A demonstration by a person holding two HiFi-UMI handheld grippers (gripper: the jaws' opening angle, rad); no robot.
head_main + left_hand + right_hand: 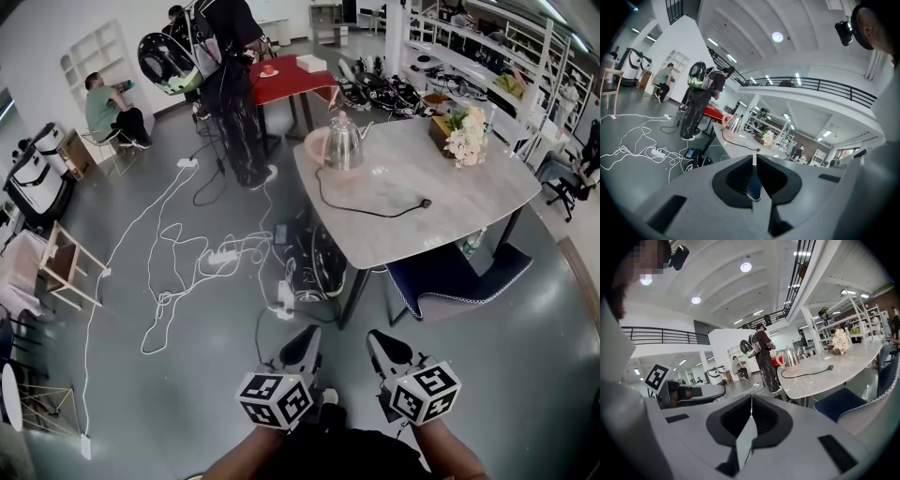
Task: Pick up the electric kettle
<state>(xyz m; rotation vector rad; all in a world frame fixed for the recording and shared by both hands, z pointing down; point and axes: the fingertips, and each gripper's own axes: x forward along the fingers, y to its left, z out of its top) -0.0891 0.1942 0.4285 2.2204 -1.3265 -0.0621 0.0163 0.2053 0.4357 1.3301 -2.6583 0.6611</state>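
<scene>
Left gripper (754,161): jaws clenched together, nothing between them; held low over the floor
Right gripper (751,405): jaws pressed together too, empty; sits beside the left one, both pointing toward the table
Electric kettle (344,142): steel, upright, spout toward the flowers; stands on a pink base (314,148) at the table's far left end, well apart from both grippers
Table (450,211): pale grey stone-look top, rounded corners, dark legs
Cord (361,208): black, runs from the kettle's end across the top; plug lies loose near the middle
Flowers (466,134): pale bunch in a brown box at the table's far edge
Blue chair (459,277): dark blue, tucked partly under the table's near side
Floor (141,394): glossy grey; white cables (165,298) loop across it with a power strip (222,255) among them; dark gear sits under the table's left end
Red table (286,80): beyond the kettle; a standing person (230,84) in black is just beside it
Seated person (108,111): far left, near white wall shelves
Racks (497,56): long cluttered shelving along the room's right side
Wooden chair (66,267): at the left edge
</scene>
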